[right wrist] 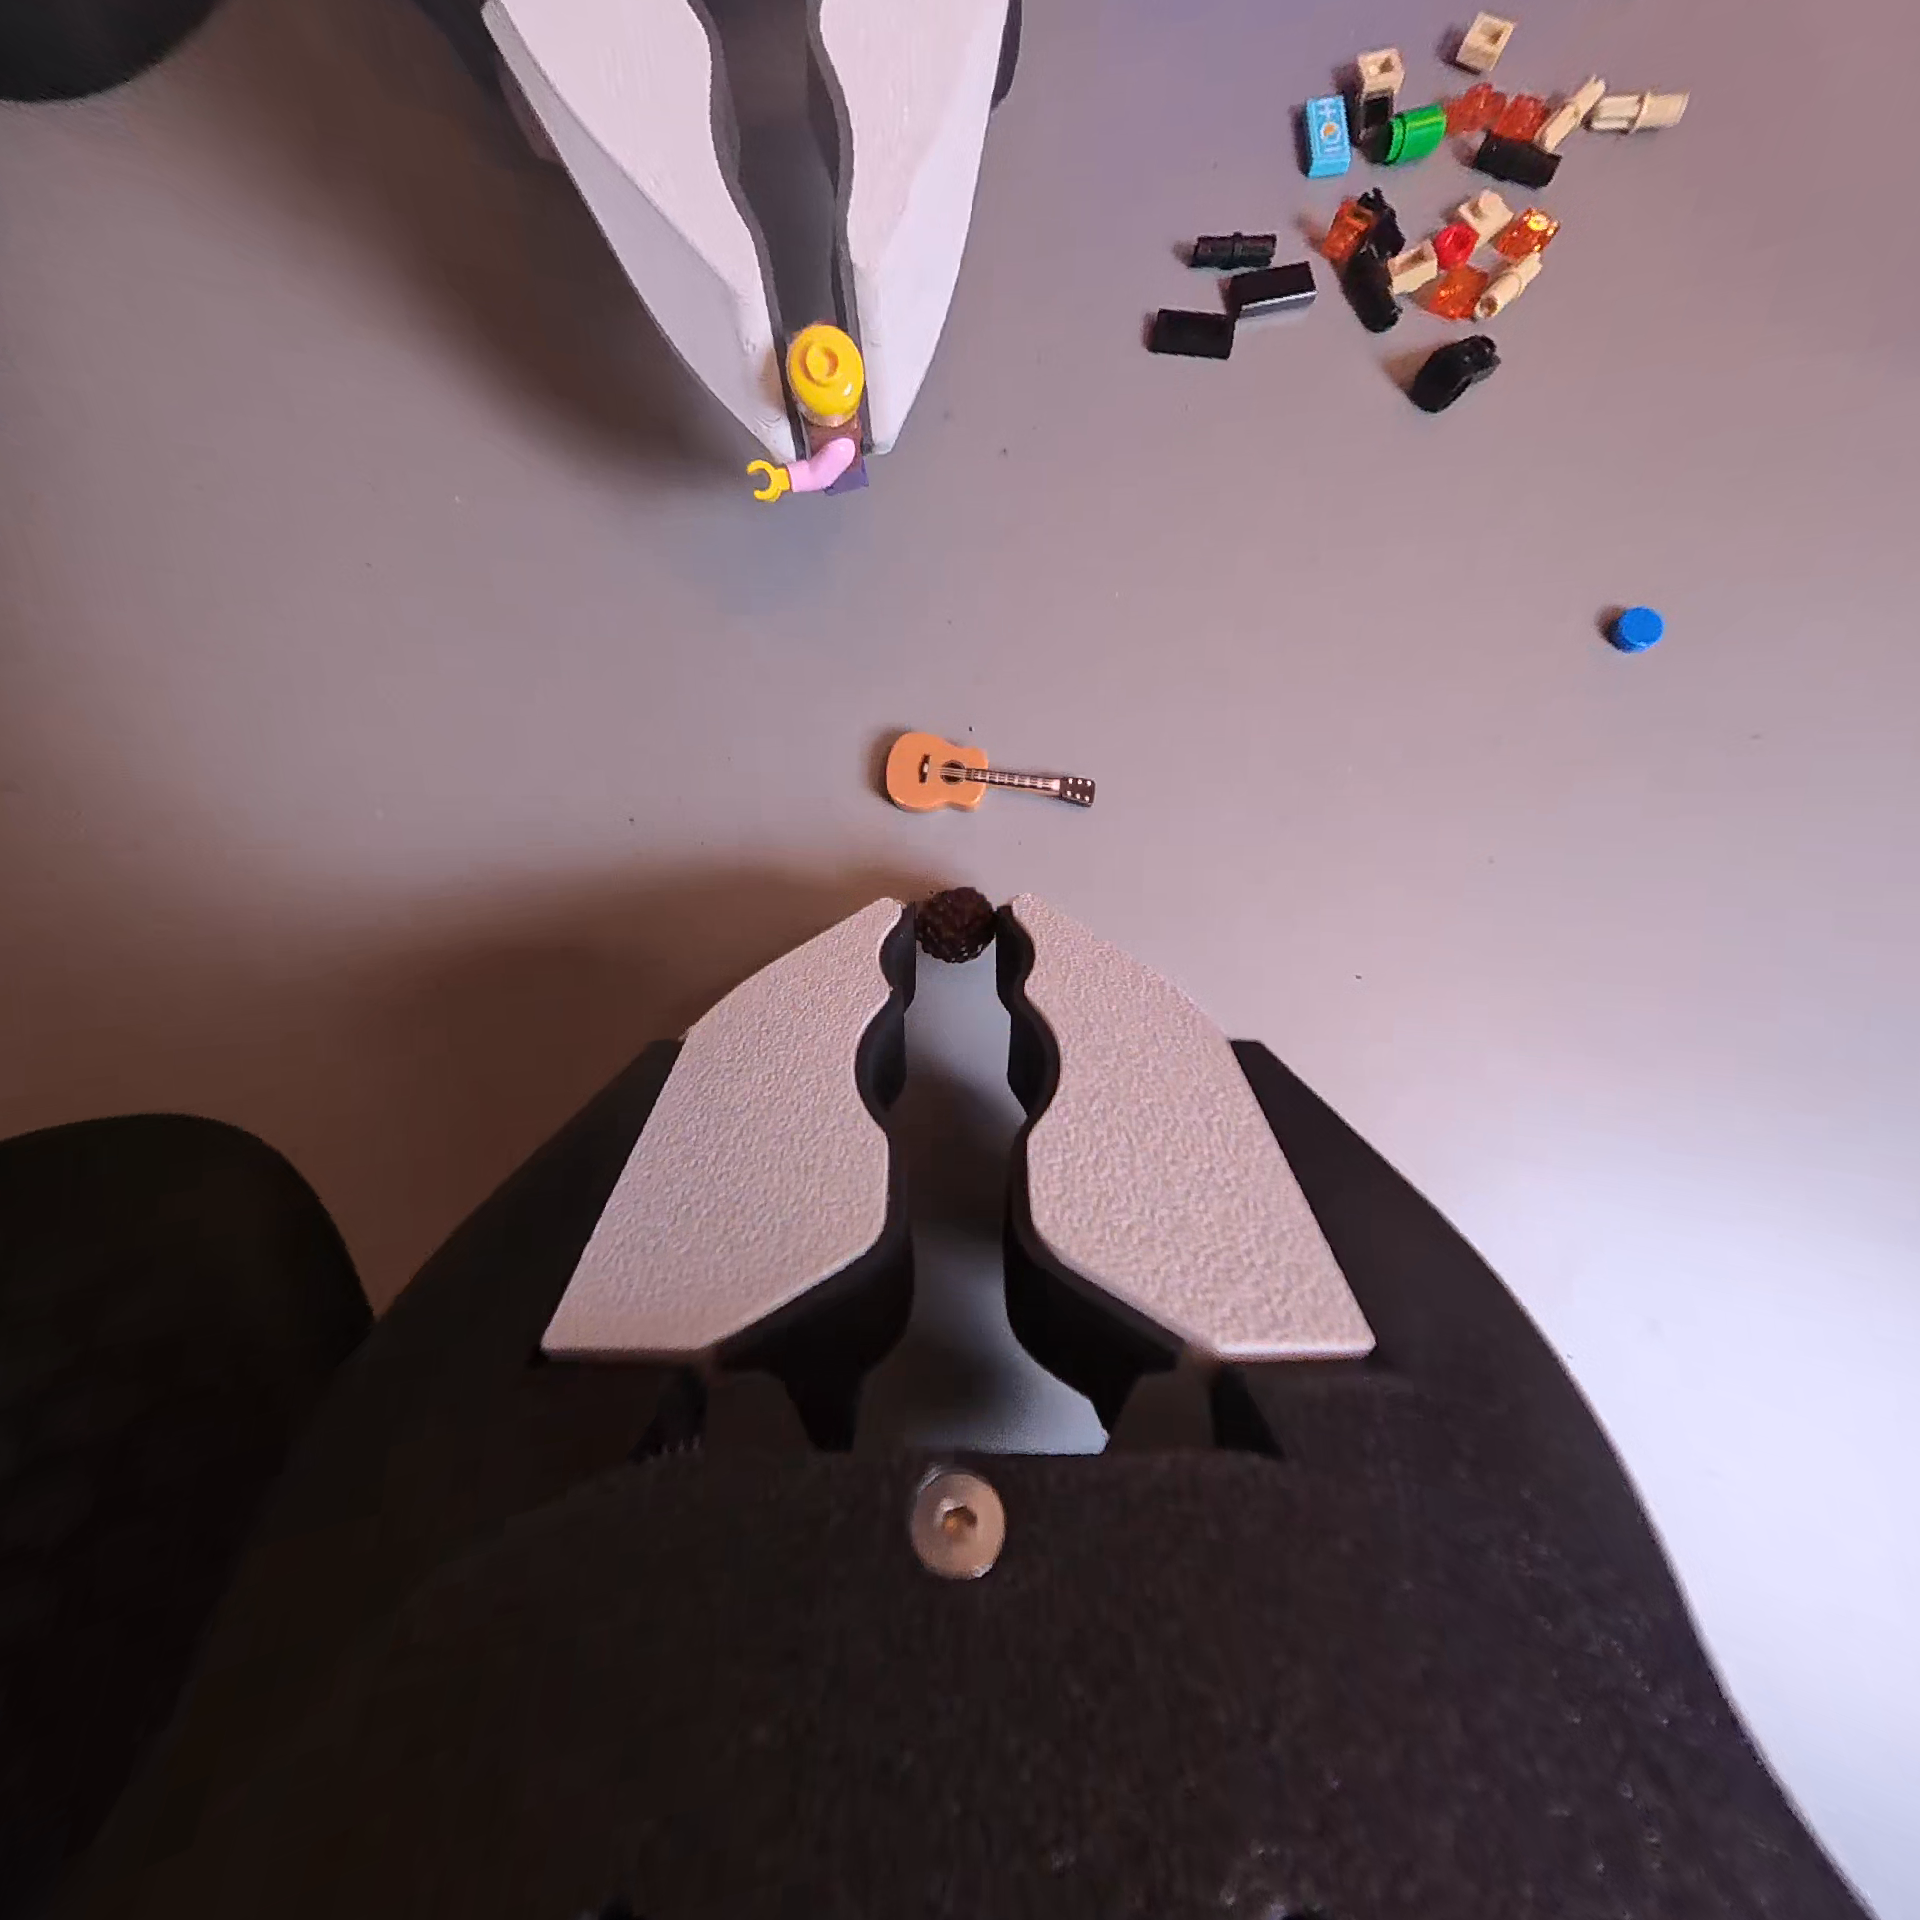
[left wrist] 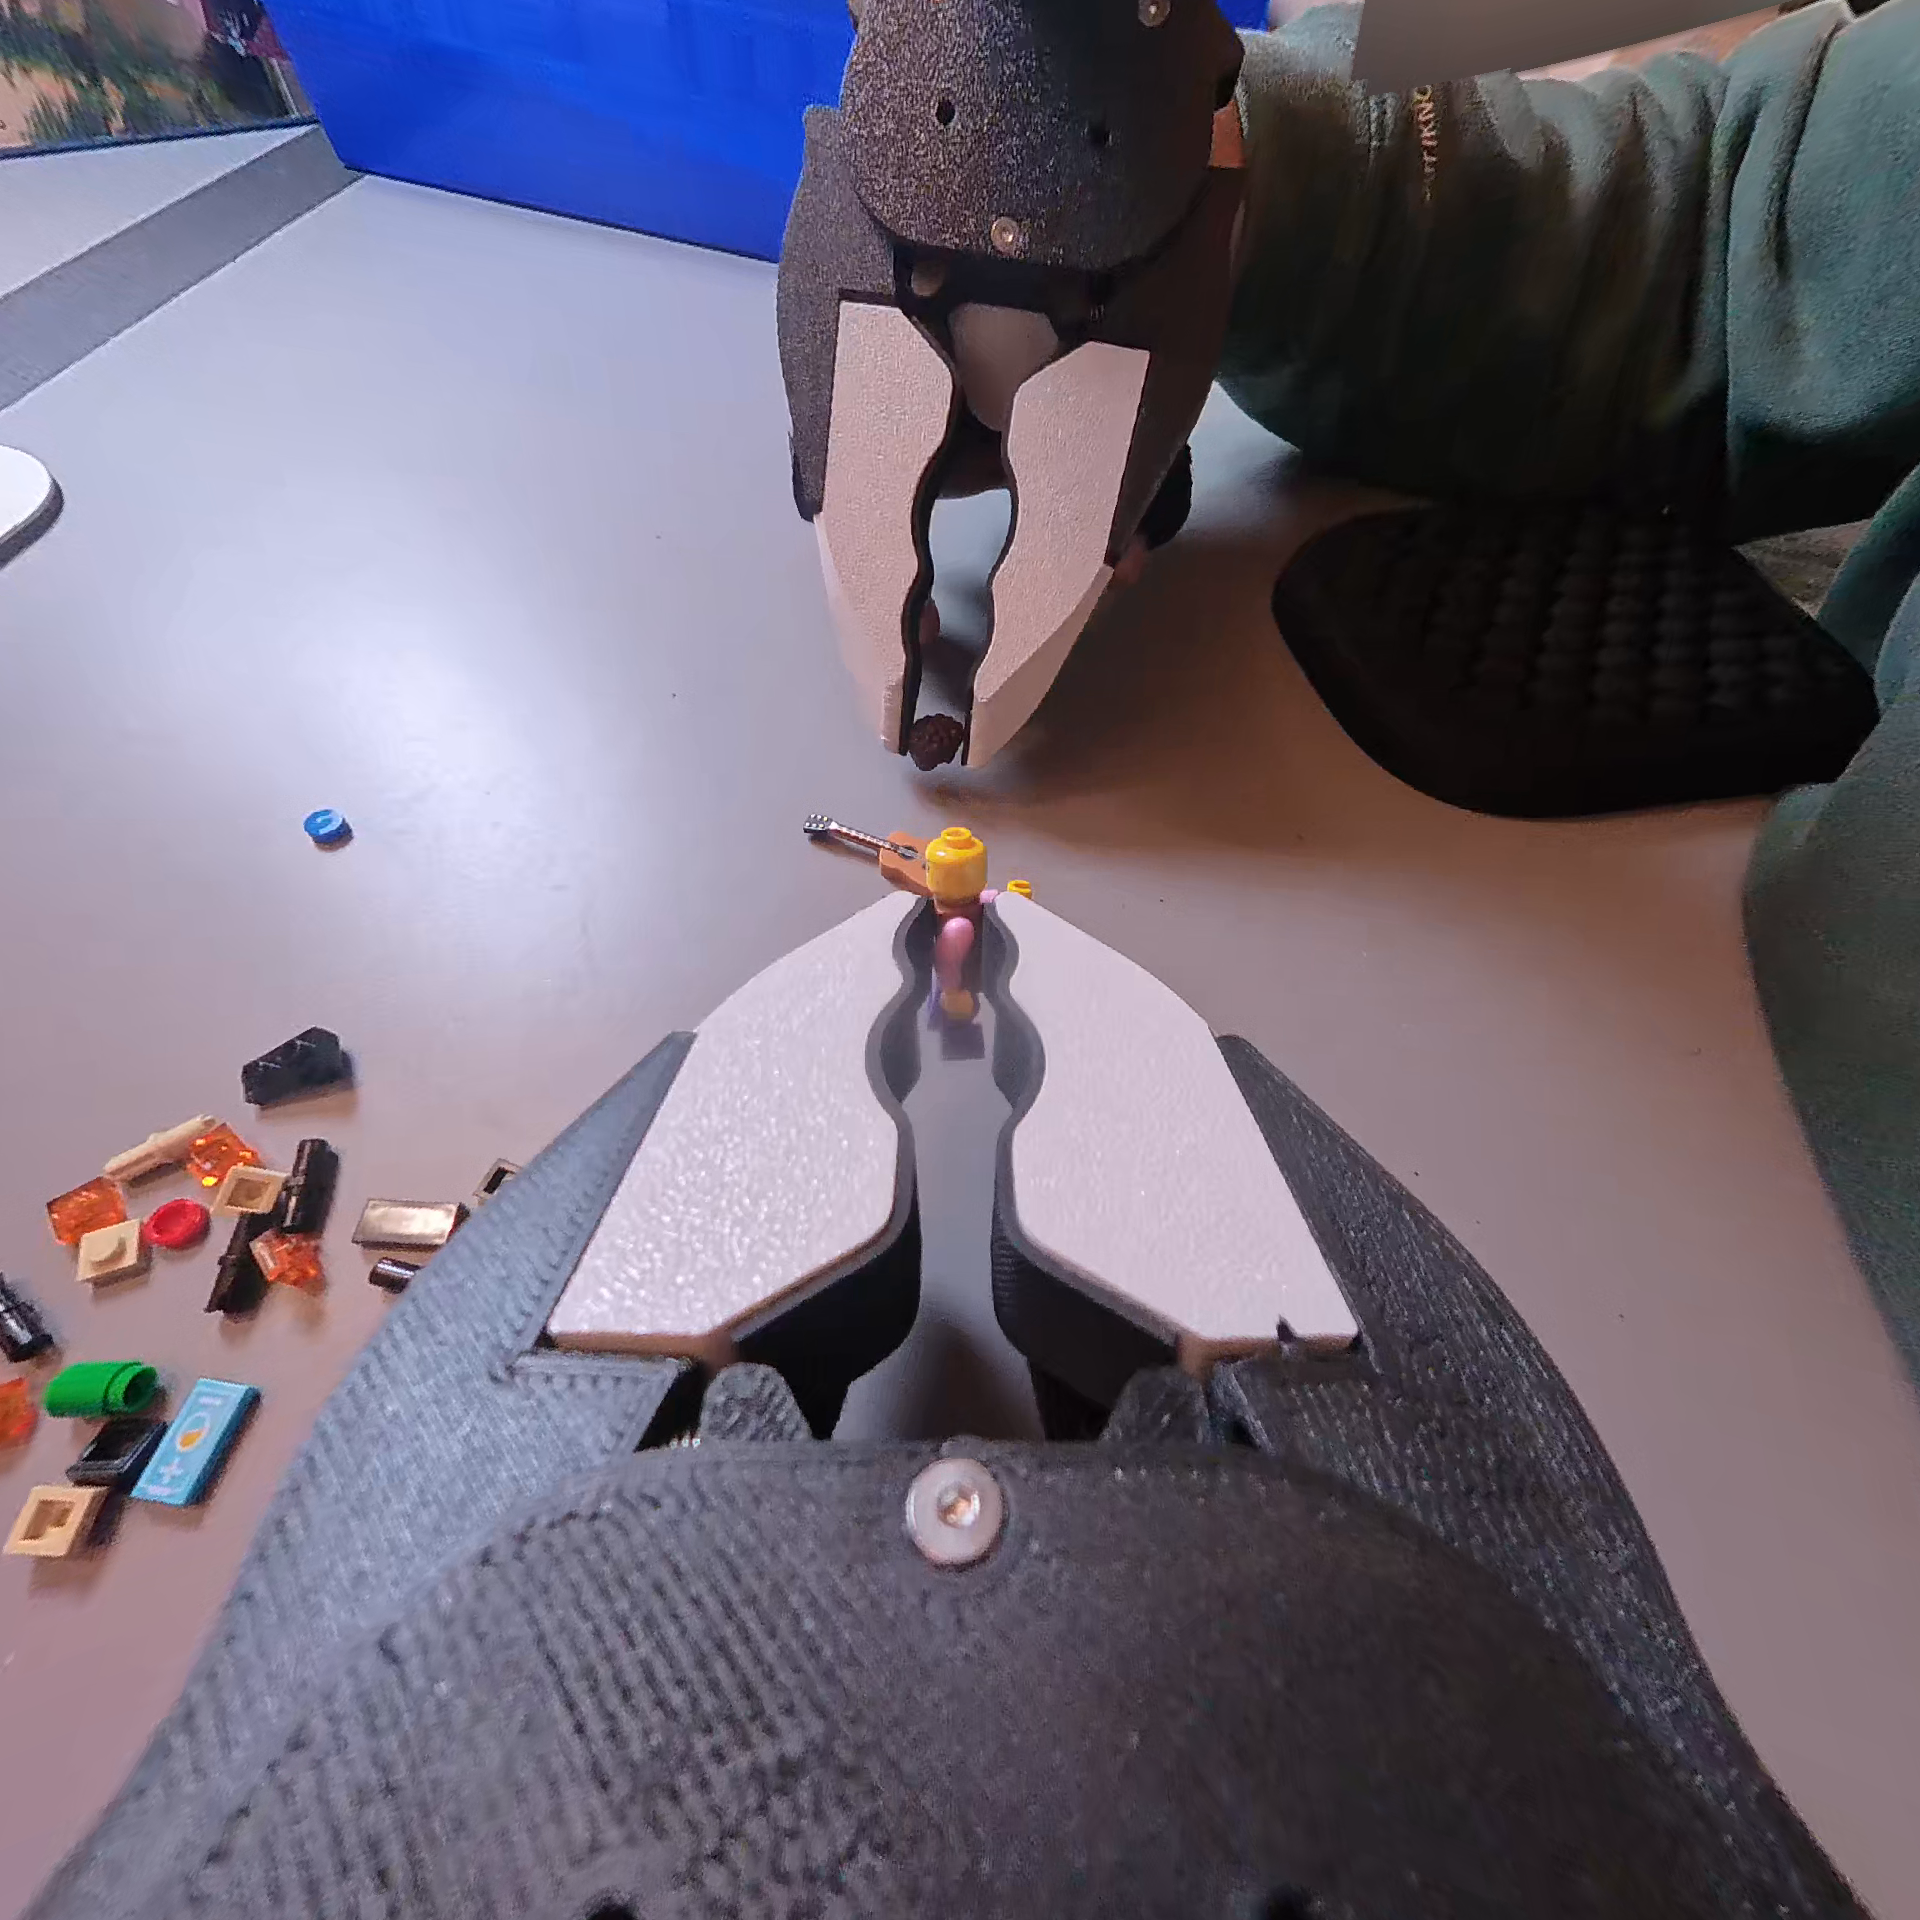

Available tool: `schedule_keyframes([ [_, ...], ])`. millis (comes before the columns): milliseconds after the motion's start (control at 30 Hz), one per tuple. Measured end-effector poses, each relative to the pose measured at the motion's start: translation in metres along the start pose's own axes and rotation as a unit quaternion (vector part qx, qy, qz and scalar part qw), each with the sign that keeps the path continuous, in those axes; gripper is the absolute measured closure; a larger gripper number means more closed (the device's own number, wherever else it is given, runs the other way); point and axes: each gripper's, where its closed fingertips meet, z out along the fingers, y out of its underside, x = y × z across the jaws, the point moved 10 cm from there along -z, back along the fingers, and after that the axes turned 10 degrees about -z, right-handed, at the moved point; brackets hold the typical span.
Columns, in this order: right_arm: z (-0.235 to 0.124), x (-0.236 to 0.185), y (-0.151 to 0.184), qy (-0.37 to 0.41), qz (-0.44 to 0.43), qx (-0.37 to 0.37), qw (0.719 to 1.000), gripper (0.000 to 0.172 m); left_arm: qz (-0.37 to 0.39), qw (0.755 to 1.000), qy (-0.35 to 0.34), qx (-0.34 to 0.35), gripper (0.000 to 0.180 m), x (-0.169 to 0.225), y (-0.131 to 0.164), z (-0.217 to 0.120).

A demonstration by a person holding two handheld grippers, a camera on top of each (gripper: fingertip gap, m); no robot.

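My left gripper (left wrist: 958, 902) is shut on a small toy figure (left wrist: 956, 883) with a yellow head and pink arms, held at the fingertips above the grey table (left wrist: 520, 520). The figure also shows in the right wrist view (right wrist: 824, 400), pinched between the left gripper's fingers (right wrist: 914, 312). My right gripper (right wrist: 956, 914) is shut on a dark brown bumpy hair piece (right wrist: 954, 923), also visible in the left wrist view (left wrist: 935, 740). A tiny tan guitar (right wrist: 940, 771) lies flat on the table between the two grippers; it shows behind the figure's head in the left wrist view (left wrist: 883, 847).
A pile of small bricks (right wrist: 1434, 197), black, orange, tan, green and light blue, lies at the far right; it sits at the lower left in the left wrist view (left wrist: 187, 1247). A blue round stud (right wrist: 1633, 628) lies apart. A blue bin (left wrist: 571, 104) stands behind. A person's green sleeve (left wrist: 1558, 260) rests at right. My hands' fingertips stand some 8 cm from each other.
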Motion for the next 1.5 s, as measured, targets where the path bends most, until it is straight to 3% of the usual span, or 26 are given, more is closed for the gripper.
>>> schedule_keyframes([
  [200, 0.002, -0.013, -0.006, -0.03, -0.027, -0.03, 0.999, 0.156, 0.001, 1.0, 0.0, -0.001, 0.172, 0.0, 0.001, 0.001],
  [333, 0.005, -0.024, -0.013, -0.048, -0.052, -0.04, 0.997, 0.143, 0.002, 1.0, 0.002, 0.0, 0.172, 0.001, 0.001, 0.001],
  [467, -0.006, -0.018, -0.028, -0.016, -0.029, 0.054, 0.998, 0.139, 0.011, 1.0, 0.004, -0.002, 0.172, 0.004, 0.0, 0.002],
  [600, -0.009, -0.013, -0.044, 0.034, -0.013, 0.146, 0.989, 0.147, 0.02, 1.0, 0.007, -0.002, 0.172, 0.008, -0.002, 0.004],
  [967, 0.007, -0.02, -0.053, 0.016, -0.03, 0.151, 0.988, 0.162, 0.038, 0.999, 0.018, 0.005, 0.172, 0.014, -0.004, 0.003],
  [1067, 0.002, -0.015, -0.05, 0.003, -0.003, 0.186, 0.983, 0.162, 0.05, 0.999, 0.012, 0.011, 0.171, 0.013, -0.004, 0.002],
  [1500, -0.012, -0.005, -0.048, -0.044, 0.054, 0.3, 0.952, 0.162, -0.026, 0.997, 0.067, 0.031, 0.171, 0.011, -0.026, -0.013],
])
